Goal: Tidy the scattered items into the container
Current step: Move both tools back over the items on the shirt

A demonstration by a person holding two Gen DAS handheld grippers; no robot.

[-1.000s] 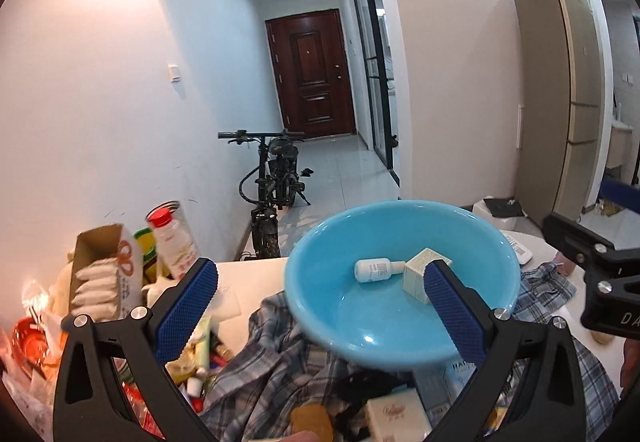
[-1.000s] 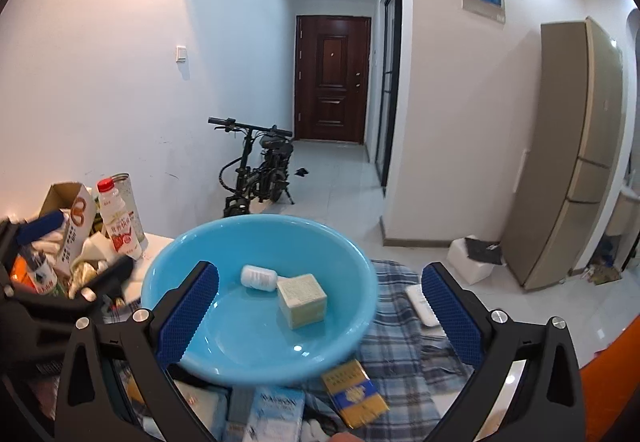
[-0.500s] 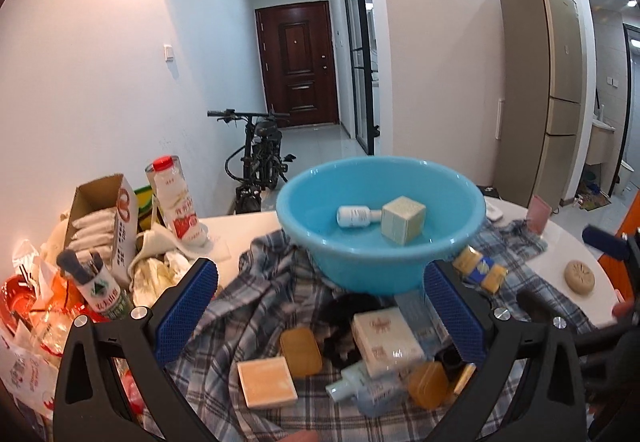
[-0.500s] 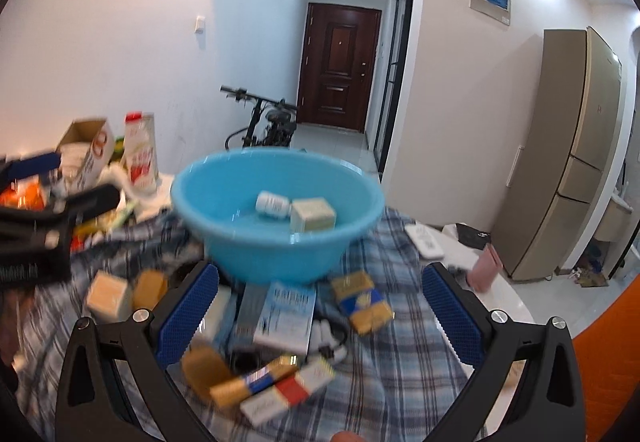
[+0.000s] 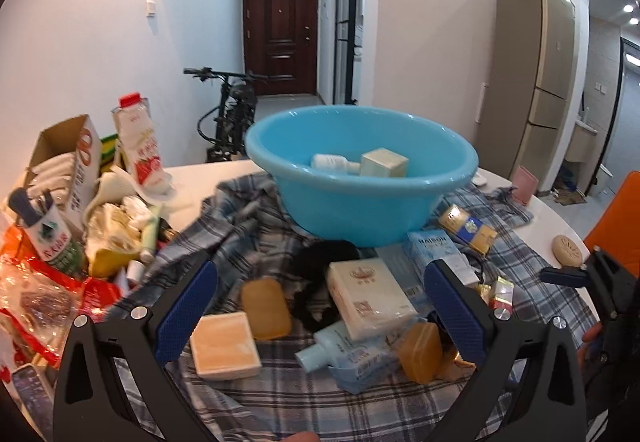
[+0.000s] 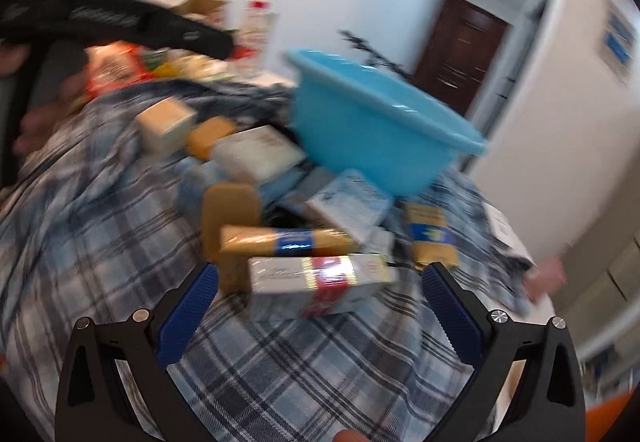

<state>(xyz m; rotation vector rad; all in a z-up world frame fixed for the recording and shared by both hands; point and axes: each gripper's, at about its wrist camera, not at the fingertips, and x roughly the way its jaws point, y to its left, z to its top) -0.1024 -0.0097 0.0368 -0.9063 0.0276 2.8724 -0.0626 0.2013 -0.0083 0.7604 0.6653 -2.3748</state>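
A blue plastic basin (image 5: 360, 198) stands on a plaid cloth (image 5: 256, 394) and holds a white bottle (image 5: 332, 162) and a pale box (image 5: 384, 162). In front of it lie scattered items: a white box (image 5: 368, 294), amber soap bars (image 5: 266, 308), a peach box (image 5: 224, 346), a pale blue bottle (image 5: 340, 350). My left gripper (image 5: 320, 314) is open and empty above them. My right gripper (image 6: 320, 306) is open and empty, close over a silver and red packet (image 6: 320, 282) and a gold and blue packet (image 6: 284, 240); the basin (image 6: 380, 122) shows blurred behind.
At the left stand a milk carton (image 5: 138, 146), an open cardboard box (image 5: 68, 162), a green-labelled bottle (image 5: 48, 238) and red bags (image 5: 40, 290). A round soap (image 5: 567, 250) lies on the white table at the right. An orange chair (image 5: 616, 222) is beyond.
Both grippers have pulled back from the basin and dropped low over the scattered items. The right wrist view has tilted and swung toward the packets, and is now blurred by motion.
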